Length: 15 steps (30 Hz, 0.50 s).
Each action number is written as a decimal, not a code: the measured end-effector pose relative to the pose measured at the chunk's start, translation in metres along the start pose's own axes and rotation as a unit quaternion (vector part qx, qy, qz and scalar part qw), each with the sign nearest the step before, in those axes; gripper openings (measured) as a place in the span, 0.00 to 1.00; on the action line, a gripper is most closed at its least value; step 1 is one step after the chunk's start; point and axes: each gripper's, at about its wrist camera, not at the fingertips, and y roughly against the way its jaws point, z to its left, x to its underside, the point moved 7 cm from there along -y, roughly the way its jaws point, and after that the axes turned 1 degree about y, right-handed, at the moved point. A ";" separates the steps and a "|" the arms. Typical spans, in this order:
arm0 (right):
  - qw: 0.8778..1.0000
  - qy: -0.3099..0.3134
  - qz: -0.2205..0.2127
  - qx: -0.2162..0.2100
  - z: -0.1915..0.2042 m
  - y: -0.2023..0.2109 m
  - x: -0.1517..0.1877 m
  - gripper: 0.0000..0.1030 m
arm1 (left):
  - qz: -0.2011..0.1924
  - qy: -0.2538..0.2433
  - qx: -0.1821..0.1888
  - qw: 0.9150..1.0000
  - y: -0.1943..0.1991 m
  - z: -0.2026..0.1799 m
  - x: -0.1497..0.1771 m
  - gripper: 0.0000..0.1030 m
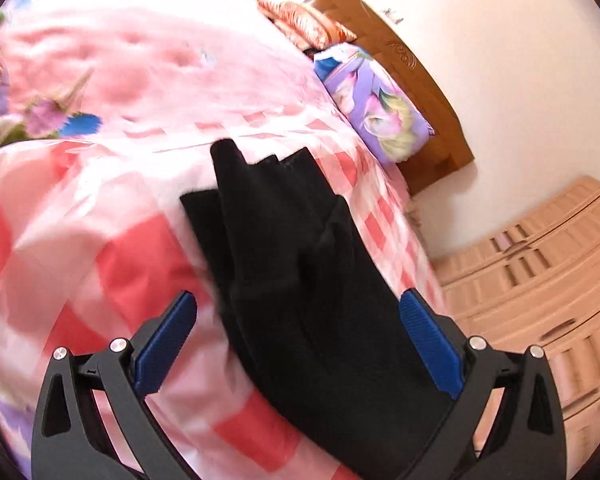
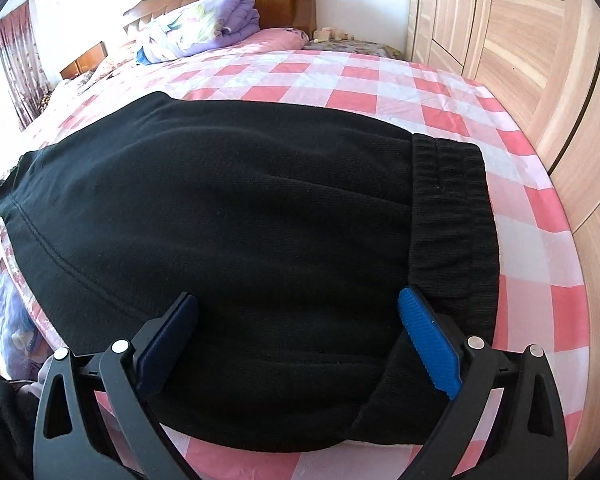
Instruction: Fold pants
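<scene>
Fig. Two wrist views, pants-folding on a bed.

Rt view: black pants [image 2: 236,216] lie flat on the pink-checked bedspread [image 2: 532,216], filling centre frame; ribbed waistband [image 2: 452,208] at approx. 3 o'clock, leg section running off toward 9 o'clock. Garment looks already doubled leg-on-leg (judgement, from the single outline and stacked lower edge). Right gripper [image 2: 298,316] sits over the near edge at 6 o'clock, jaws spread wide, nothing pinched; whether the blue pads [image 2: 428,344] touch the cloth cannot be told.

Lt view (motion-blurred): same pants [image 1: 300,264] run from 6 o'clock up to centre, far end rumpled into peaks at approx. 12 o'clock of the fabric mass. Left gripper [image 1: 298,320] likewise spread, straddling the cloth w/o closing on it. Folded purple floral quilt [image 1: 376,108] at 2 o'clock by the wooden headboard [image 1: 432,92]; wardrobe [image 1: 540,280] at 4 o'clock.

Handling (judgement): thick knit/fleece, soft, limp, light-to-moderate wt.; not fragile, not slippery, and the textured pads should bite well. No stiffness, so it will sag and drag if lifted from one pt. only. Best holds: the waistband, the firmest part, w/ rt tongs; hem end w/ lt tongs, pinching all layers together so the doubled legs don't slide apart on the fold-over.
</scene>
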 end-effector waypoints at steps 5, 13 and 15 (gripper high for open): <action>1.000 -0.003 -0.007 0.002 -0.001 -0.001 -0.001 0.94 | 0.028 -0.015 -0.020 0.999 -0.022 -0.004 -0.002 0.98; 1.000 -0.002 -0.012 0.006 0.001 -0.001 -0.003 0.94 | 0.031 -0.017 -0.033 0.999 -0.043 0.005 -0.012 0.73; 1.000 -0.002 -0.013 0.009 0.003 0.000 -0.004 0.94 | 0.030 -0.017 -0.026 0.999 -0.045 0.007 -0.011 0.74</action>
